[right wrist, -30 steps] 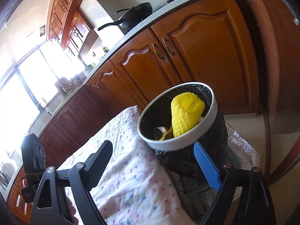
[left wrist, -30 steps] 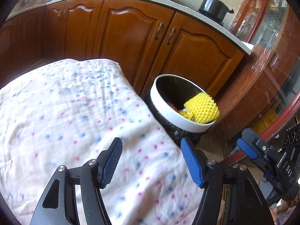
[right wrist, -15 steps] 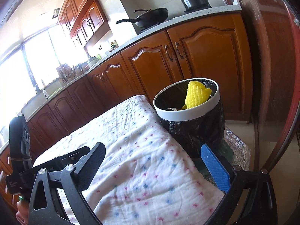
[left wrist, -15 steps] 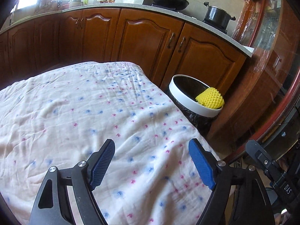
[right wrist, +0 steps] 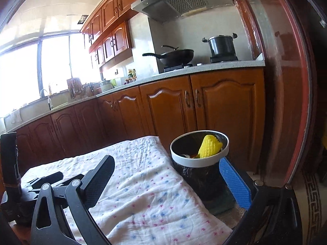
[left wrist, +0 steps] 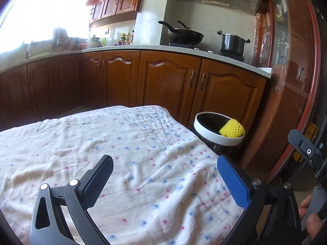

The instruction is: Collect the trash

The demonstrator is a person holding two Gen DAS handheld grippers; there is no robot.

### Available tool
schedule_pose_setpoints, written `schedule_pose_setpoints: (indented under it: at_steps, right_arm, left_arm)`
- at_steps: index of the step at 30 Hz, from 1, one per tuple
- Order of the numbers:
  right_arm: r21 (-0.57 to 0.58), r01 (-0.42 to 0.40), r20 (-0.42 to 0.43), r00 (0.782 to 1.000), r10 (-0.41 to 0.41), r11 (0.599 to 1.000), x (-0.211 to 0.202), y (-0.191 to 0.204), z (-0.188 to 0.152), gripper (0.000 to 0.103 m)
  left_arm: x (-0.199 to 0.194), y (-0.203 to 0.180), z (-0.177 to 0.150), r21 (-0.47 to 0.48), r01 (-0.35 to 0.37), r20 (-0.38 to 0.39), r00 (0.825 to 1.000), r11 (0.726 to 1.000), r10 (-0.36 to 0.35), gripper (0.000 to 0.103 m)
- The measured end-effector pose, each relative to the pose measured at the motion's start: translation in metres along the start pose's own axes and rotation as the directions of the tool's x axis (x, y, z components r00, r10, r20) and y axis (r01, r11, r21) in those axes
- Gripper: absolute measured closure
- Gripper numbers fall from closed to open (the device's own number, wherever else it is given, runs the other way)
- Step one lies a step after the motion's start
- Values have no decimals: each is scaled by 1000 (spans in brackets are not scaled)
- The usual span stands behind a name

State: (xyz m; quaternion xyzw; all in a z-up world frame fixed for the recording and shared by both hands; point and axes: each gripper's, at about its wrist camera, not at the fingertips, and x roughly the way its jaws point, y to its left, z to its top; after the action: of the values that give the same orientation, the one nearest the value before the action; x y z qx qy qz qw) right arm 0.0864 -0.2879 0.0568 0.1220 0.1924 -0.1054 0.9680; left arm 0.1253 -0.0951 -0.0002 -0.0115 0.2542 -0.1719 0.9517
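A round trash bin (left wrist: 216, 140) with a white rim and black liner stands on the floor off the table's far right corner; it also shows in the right wrist view (right wrist: 199, 163). A yellow foam fruit net (left wrist: 232, 131) lies in it against the right rim, also seen in the right wrist view (right wrist: 209, 149), with other scraps beside it. My left gripper (left wrist: 163, 180) is open and empty above the table. My right gripper (right wrist: 166, 180) is open and empty, to the right, nearer the bin. Each gripper shows at the edge of the other's view.
The table carries a white cloth (left wrist: 126, 163) with blue and pink dots. Wooden cabinets (left wrist: 167, 83) run behind it under a counter with a wok (left wrist: 184, 35) and a pot (left wrist: 233, 42). A red-framed glass door (left wrist: 294, 81) stands at the right.
Both grippers have drawn back and tilted up from the bin. The bin now looks smaller and farther, and more of the kitchen shows. The yellow net stays in the bin.
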Motion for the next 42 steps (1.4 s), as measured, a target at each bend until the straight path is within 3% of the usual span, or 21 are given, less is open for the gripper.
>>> schedule_pose_setpoints:
  at_steps: [9, 25, 42]
  right_arm:
    - [-59, 54, 50, 997, -51, 997, -11, 8, -42, 0]
    - [-39, 35, -18, 999, -35, 999, -8, 9, -61, 0]
    - [-28, 28, 0, 1000, -28, 999, -16, 8, -62, 0]
  left_arm:
    - [-12, -3, -40, 30, -68, -13, 998, 997, 68, 1]
    - [-13, 12, -44, 49, -119, 2, 993, 992, 119, 1]
    - [-22, 19, -49, 78, -120, 63, 991, 990, 115, 1]
